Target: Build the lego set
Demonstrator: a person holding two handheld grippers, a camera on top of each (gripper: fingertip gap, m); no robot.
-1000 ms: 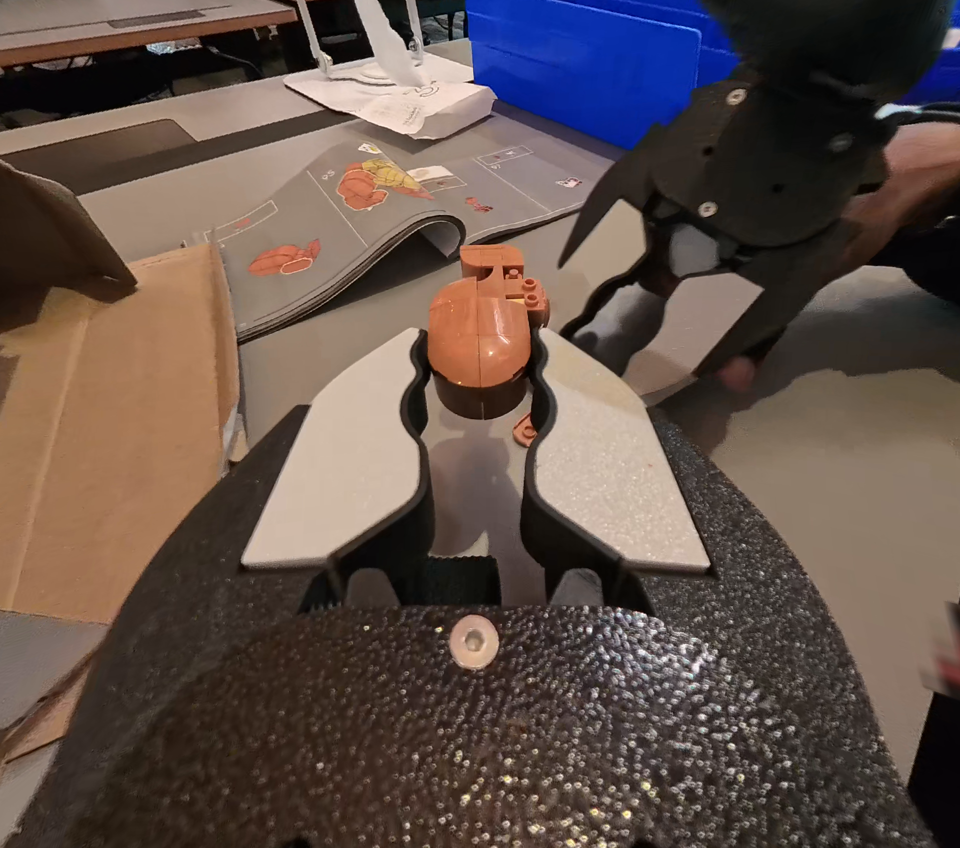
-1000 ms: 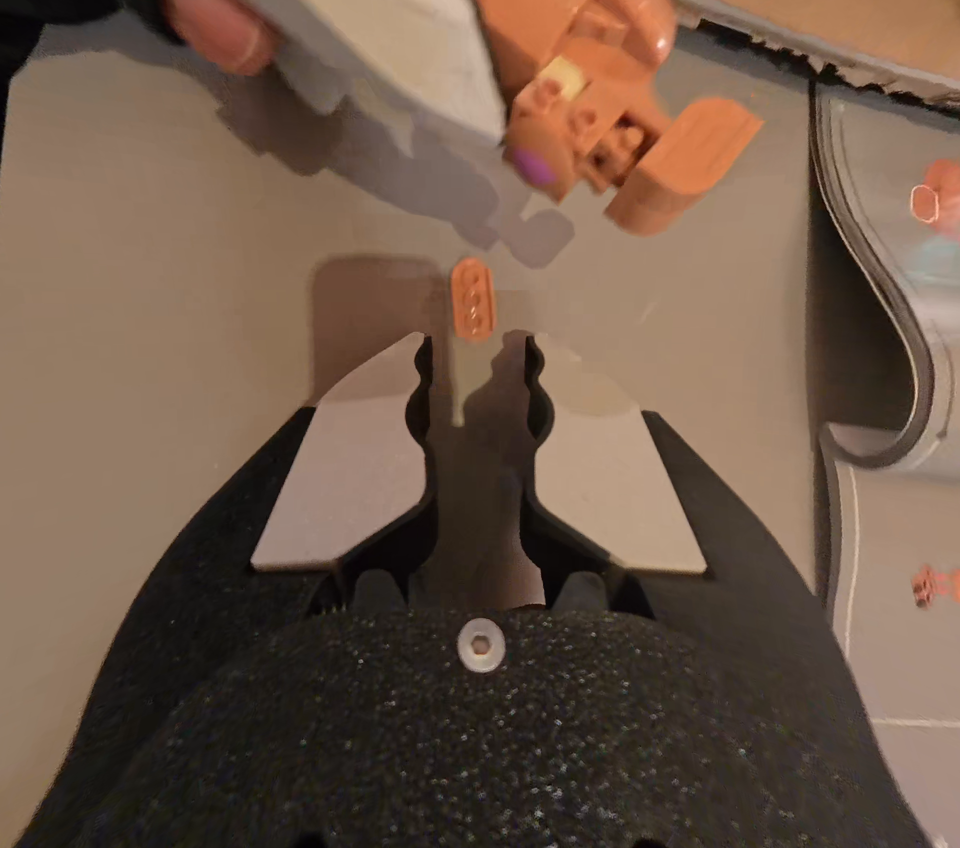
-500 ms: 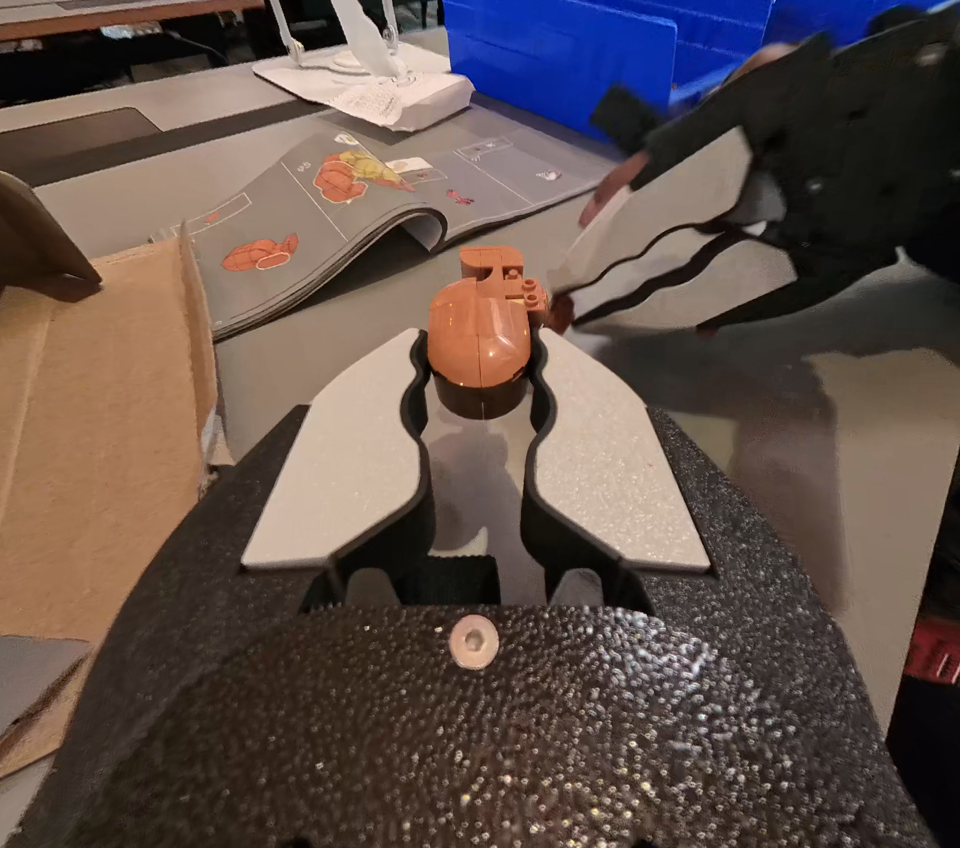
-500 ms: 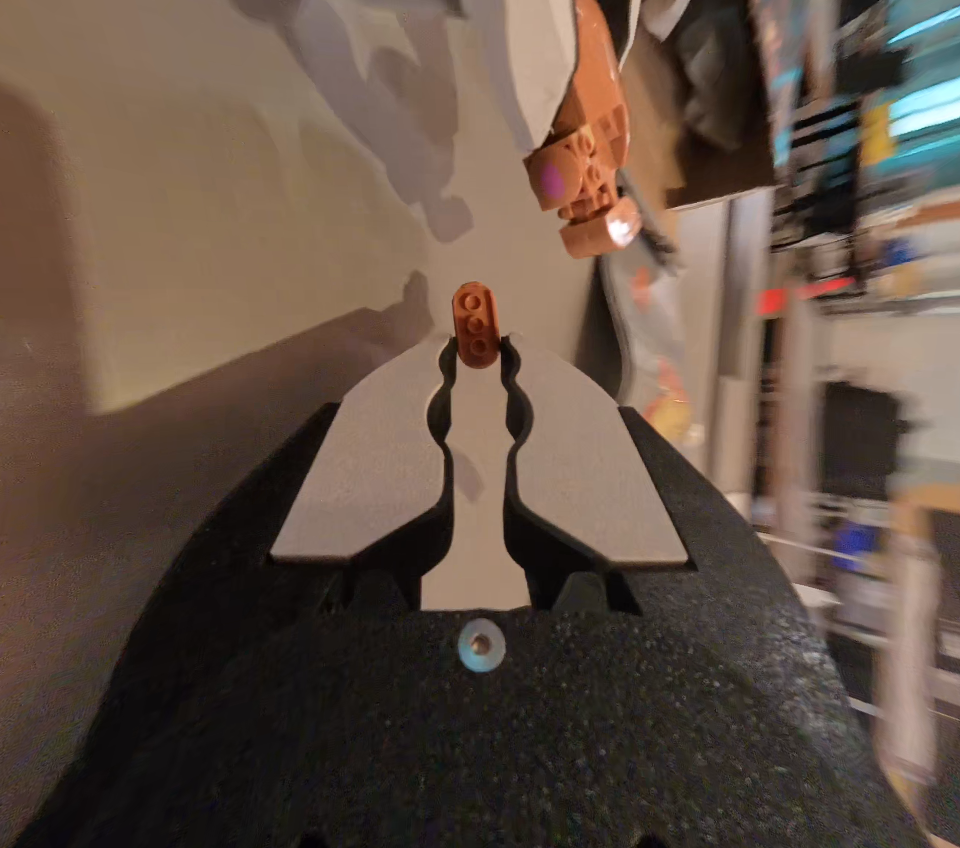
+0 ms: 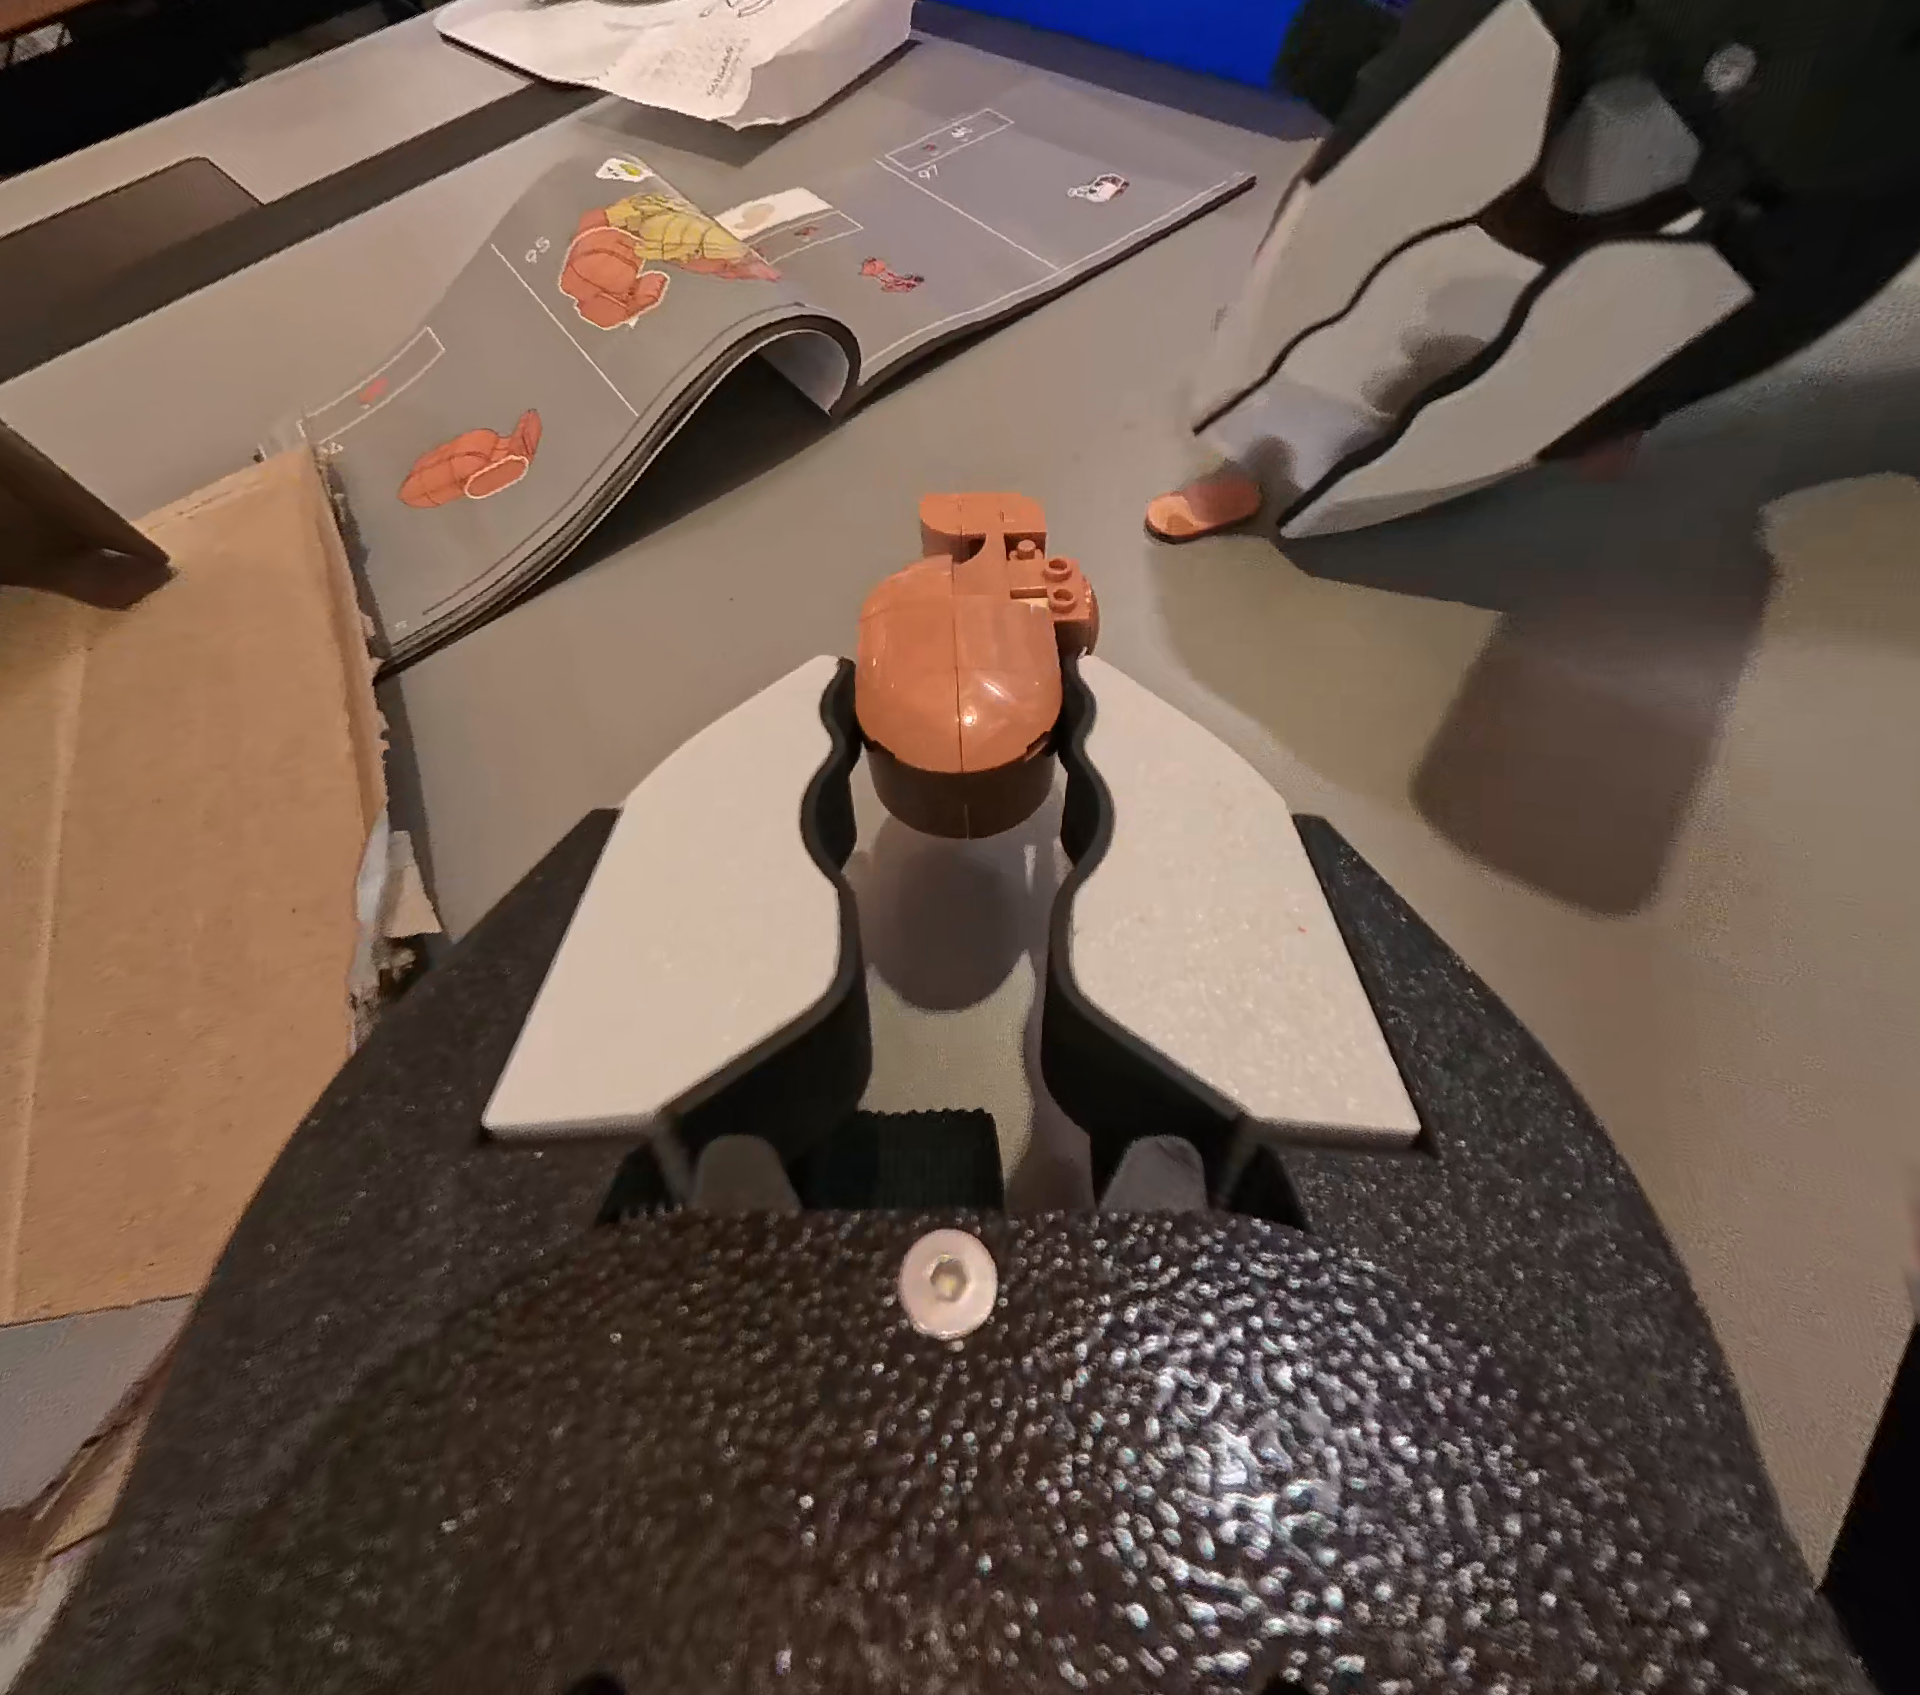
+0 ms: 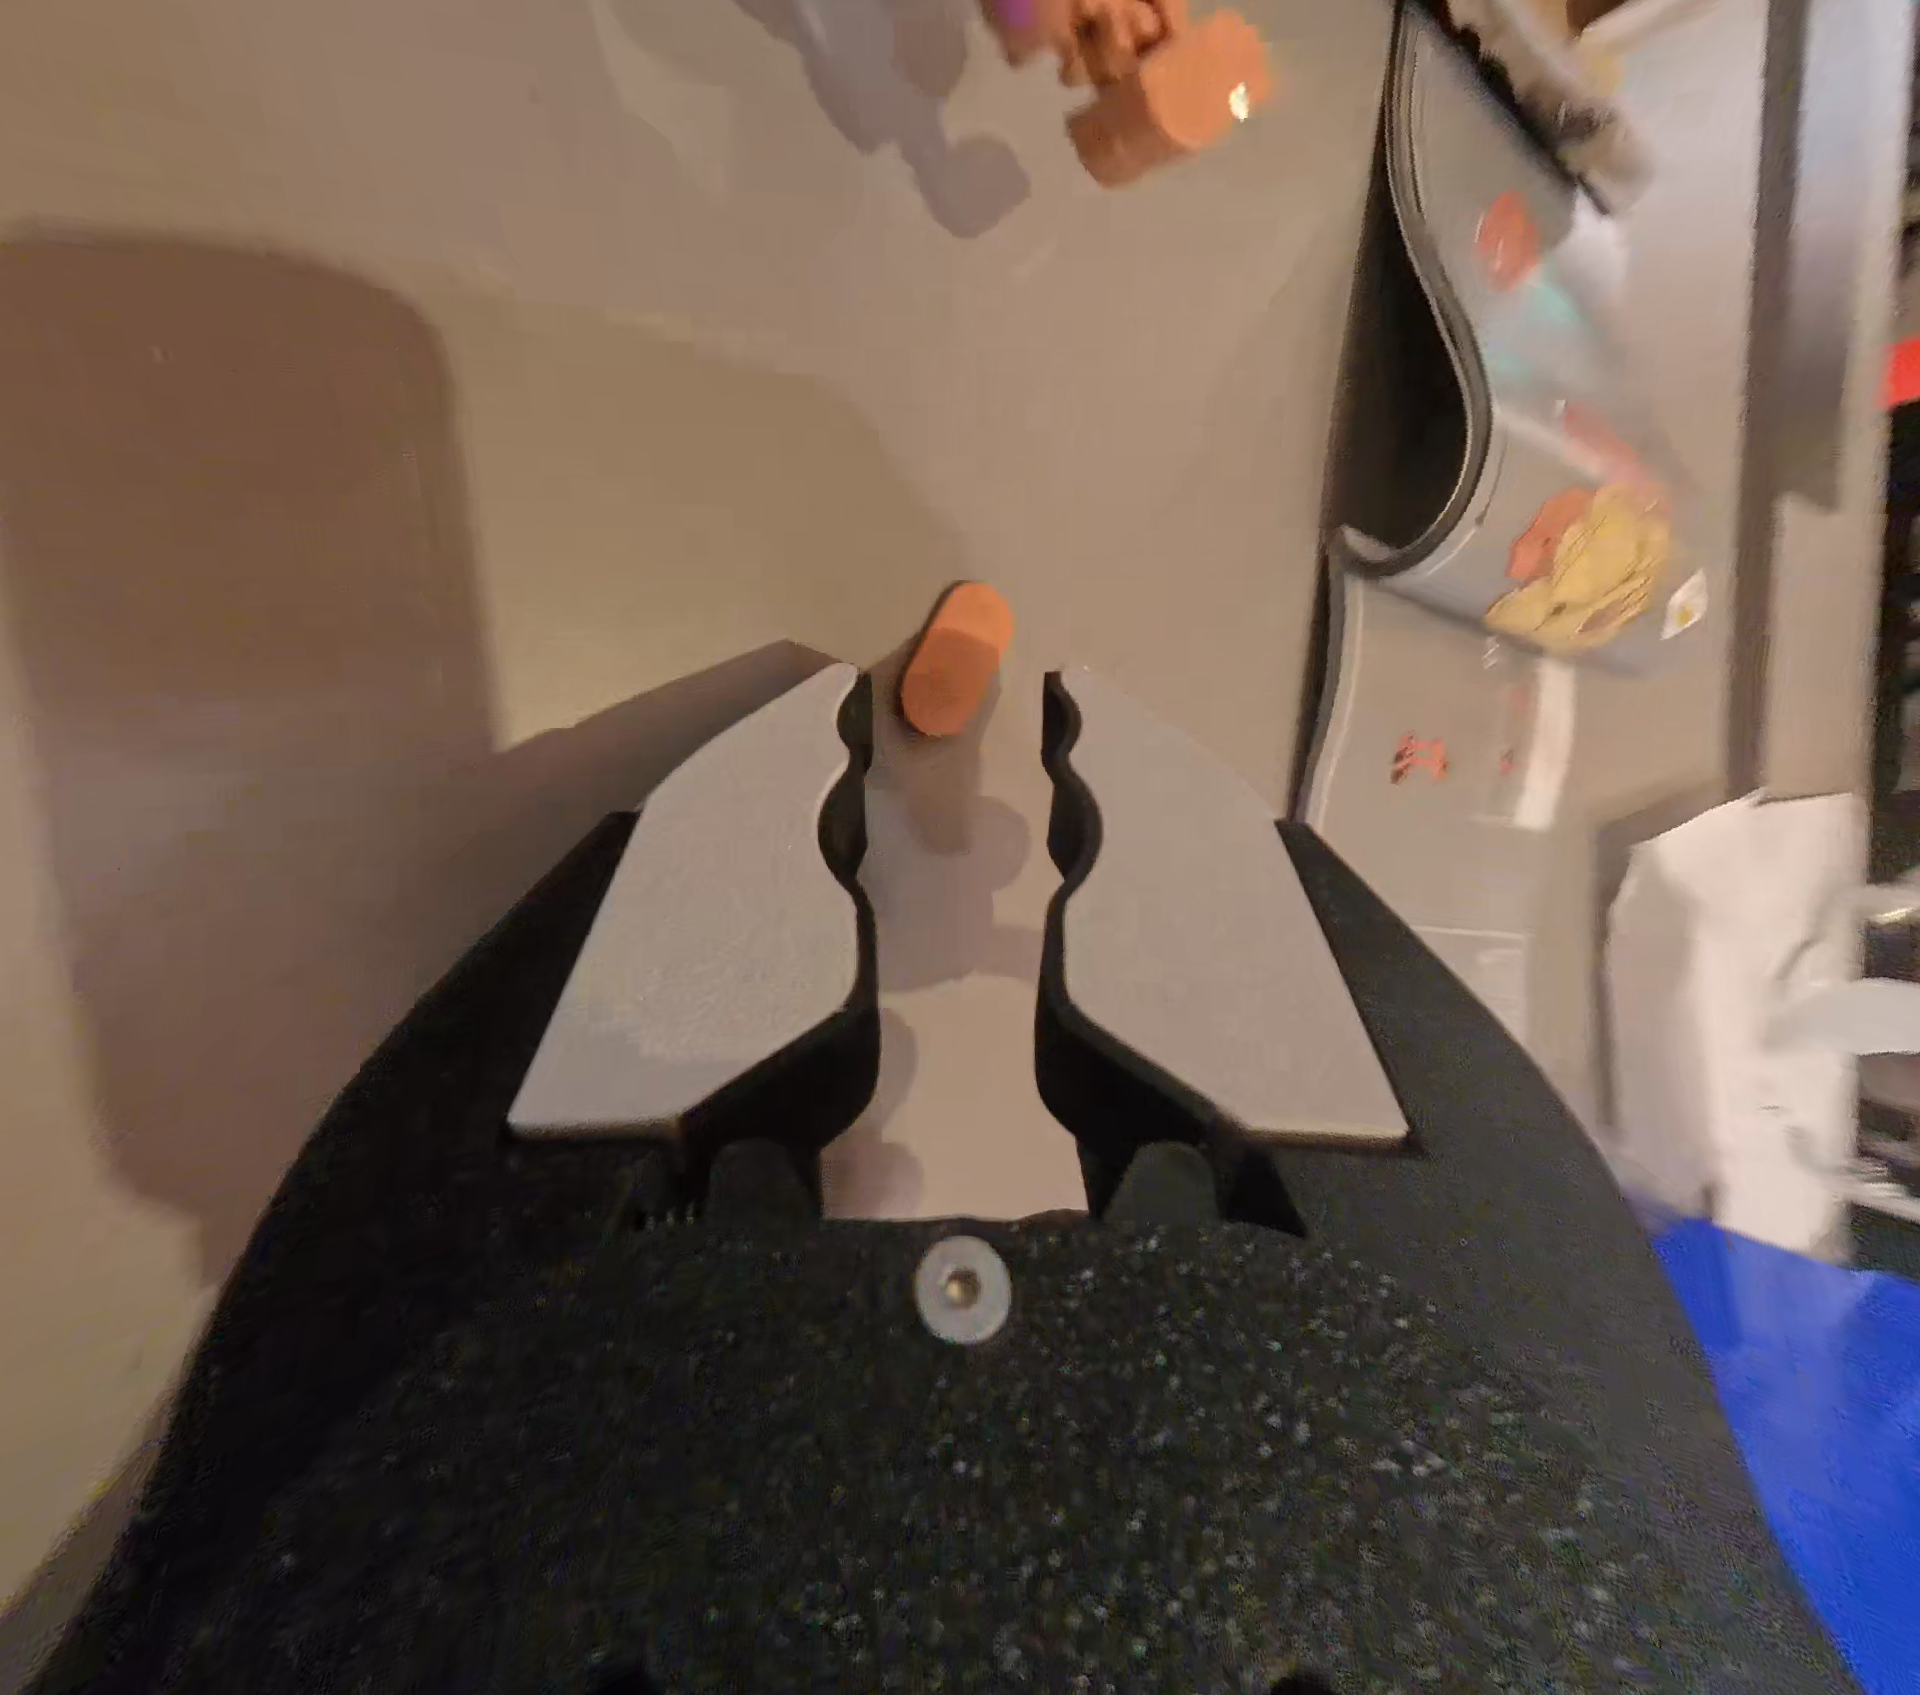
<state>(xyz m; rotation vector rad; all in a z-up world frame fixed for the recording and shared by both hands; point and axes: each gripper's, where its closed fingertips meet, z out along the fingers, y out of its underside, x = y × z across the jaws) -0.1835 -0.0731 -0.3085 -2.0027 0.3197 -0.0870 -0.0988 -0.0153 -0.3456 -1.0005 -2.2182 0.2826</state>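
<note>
Two claws show: the left claw [image 5: 961,715] is clamped on a brown brick assembly [image 5: 961,669]; the right claw [image 6: 951,689] gapes, a small orange piece [image 6: 951,658] lying loose on the counter [image 6: 520,87] at centre frame, unattached

Each gripper is showing the same build. The left gripper [image 5: 958,710] is wearing a black, pebbled, domed housing with one silver hex-socket screw [image 5: 947,1283] set at its centre. Two flat, pale grey finger plates are fanning out from it, their inner edges lined with black wavy pads [image 5: 831,772]. The right gripper [image 6: 951,689] is carrying the same grey plates, black lining and a silver screw [image 6: 961,1288].
</note>
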